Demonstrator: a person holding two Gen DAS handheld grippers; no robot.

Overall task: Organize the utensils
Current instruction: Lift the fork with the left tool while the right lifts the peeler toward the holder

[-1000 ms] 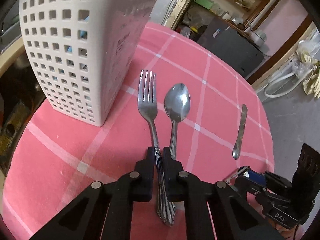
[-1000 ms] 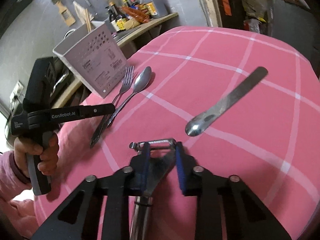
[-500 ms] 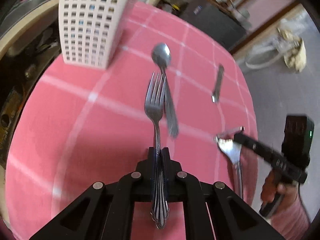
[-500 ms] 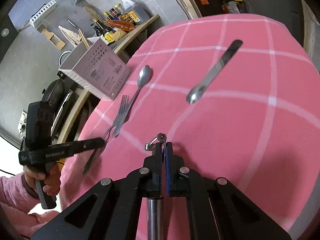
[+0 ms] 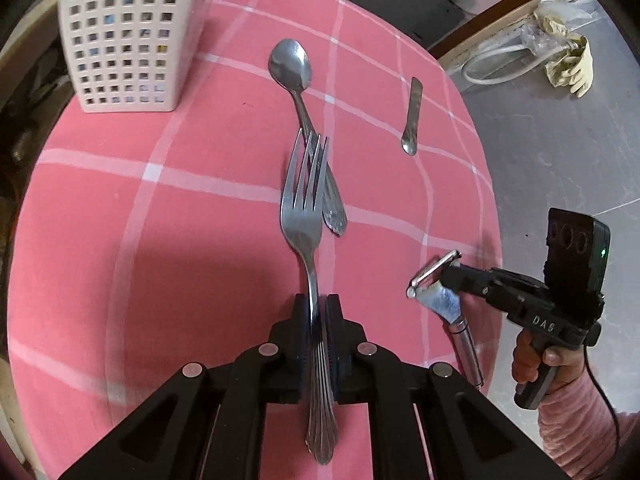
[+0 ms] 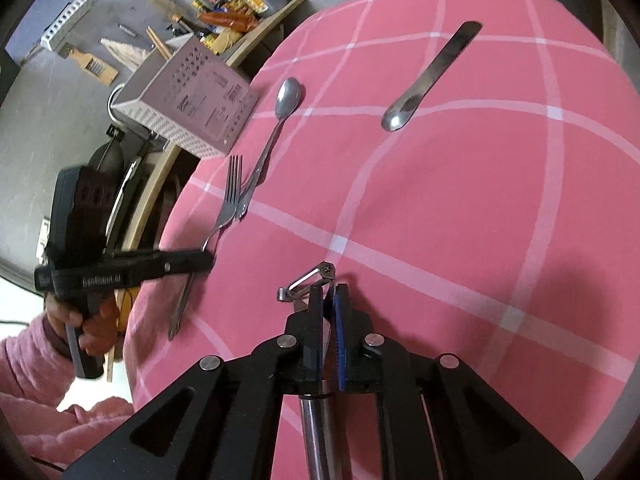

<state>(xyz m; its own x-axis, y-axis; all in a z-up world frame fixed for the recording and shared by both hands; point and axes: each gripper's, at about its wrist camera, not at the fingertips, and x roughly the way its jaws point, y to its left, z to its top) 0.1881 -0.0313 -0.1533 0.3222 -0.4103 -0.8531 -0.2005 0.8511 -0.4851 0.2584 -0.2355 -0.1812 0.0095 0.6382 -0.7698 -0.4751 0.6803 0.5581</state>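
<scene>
Utensils lie near the white perforated caddy (image 5: 120, 36) on the pink checked tablecloth (image 5: 160, 260): a spoon (image 5: 290, 64) just beside it, a flat spatula (image 5: 412, 120) farther off. The left gripper (image 5: 318, 312) is clamped on a fork (image 5: 302, 208) at its handle; the right gripper (image 6: 330, 300), jaws easing apart, pinches a peeler (image 6: 308, 280) at its neck. Stiff, light, slick steel likely suits narrow handle grips.

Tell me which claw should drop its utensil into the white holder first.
Left. The left claw, shut on the fork, is probably nearer the white holder. The right claw, with the peeler, sits toward the table's opposite edge.
</scene>
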